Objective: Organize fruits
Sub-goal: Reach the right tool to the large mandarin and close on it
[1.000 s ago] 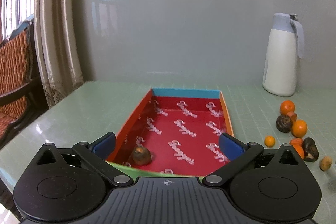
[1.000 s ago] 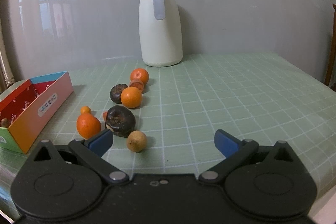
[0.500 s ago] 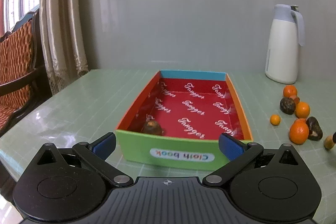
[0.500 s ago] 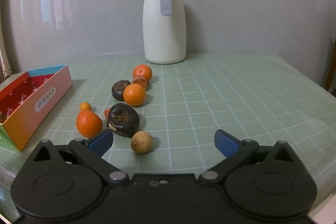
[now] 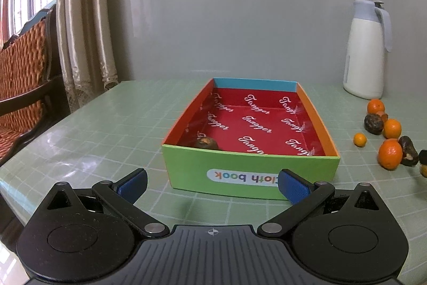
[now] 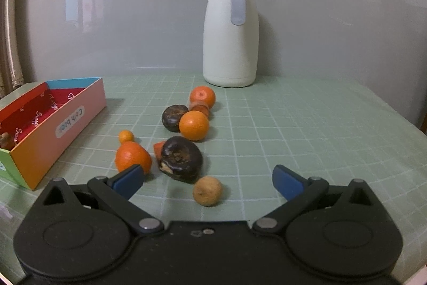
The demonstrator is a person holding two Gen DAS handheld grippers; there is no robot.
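Step in hand: between picks, by my reading; one fruit is boxed and the rest wait on the table
Left gripper (image 5: 212, 184): jaws apart, holding nothing, just in front of the box's green end wall
Right gripper (image 6: 206, 179): jaws apart, empty, low over the table and facing the loose fruit
Box (image 5: 250, 170): open, red-lined; one small brown fruit (image 5: 205, 143) lies in its near left corner
Loose fruit: a cluster right of the box, with oranges and dark wrinkled fruits; a tan round fruit (image 6: 207, 190) lies nearest, between the right jaws' line
Kettle (image 6: 230, 28): upright behind the cluster, well apart
Next move: likely close on the tan fruit; it is round, so centre it or it may roll
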